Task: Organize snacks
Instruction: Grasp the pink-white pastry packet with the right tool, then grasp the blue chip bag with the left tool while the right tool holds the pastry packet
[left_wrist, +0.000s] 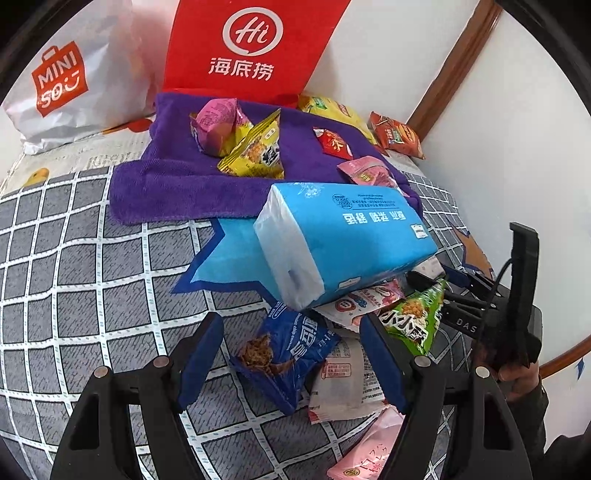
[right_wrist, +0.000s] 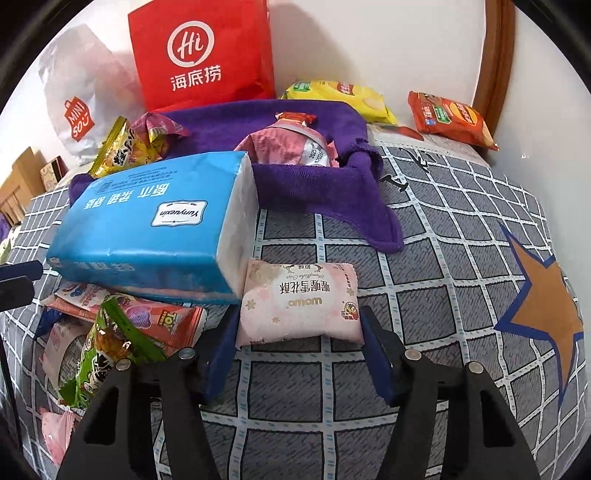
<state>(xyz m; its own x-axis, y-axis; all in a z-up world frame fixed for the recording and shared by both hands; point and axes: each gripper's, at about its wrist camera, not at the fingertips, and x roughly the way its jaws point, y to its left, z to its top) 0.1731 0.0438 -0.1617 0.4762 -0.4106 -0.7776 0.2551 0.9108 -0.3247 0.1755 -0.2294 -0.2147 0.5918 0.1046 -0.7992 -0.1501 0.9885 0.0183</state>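
Right gripper (right_wrist: 299, 350): the pale pink snack pack (right_wrist: 299, 301) lies flat on the checked bedcover (right_wrist: 443, 240), just beside the lower right corner of the blue tissue pack (right_wrist: 147, 229). The near end of the pack sits between the 2 blue pads (right_wrist: 376, 354). The jaws stand about as wide as the pack; whether the pads already press on its short edges cannot be told from this view.

Left gripper (left_wrist: 291, 354): jaws part open and empty, poised over the dark blue snack bag (left_wrist: 288, 350) in the heap under the tissue pack. The left pad shows clear of the bag; the right one stands among the neighbouring wrappers.

Handling judgement, pink pack: a light, sealed film pillow, probably with a crumbly pastry inside. The film looks smooth and likely slippery, and the puffed body will give under pressure. A firm squeeze could crush the contents. Best hold is probably across the short width at mid-body, pads flat on the 2 long side seams, with moderate force only.

Sorted snacks already lie on the purple towel (right_wrist: 325, 192), which looks like the likely destination.

Risk: the tissue pack touches or nearly touches the pink pack's left corner, so a lift may nudge it.
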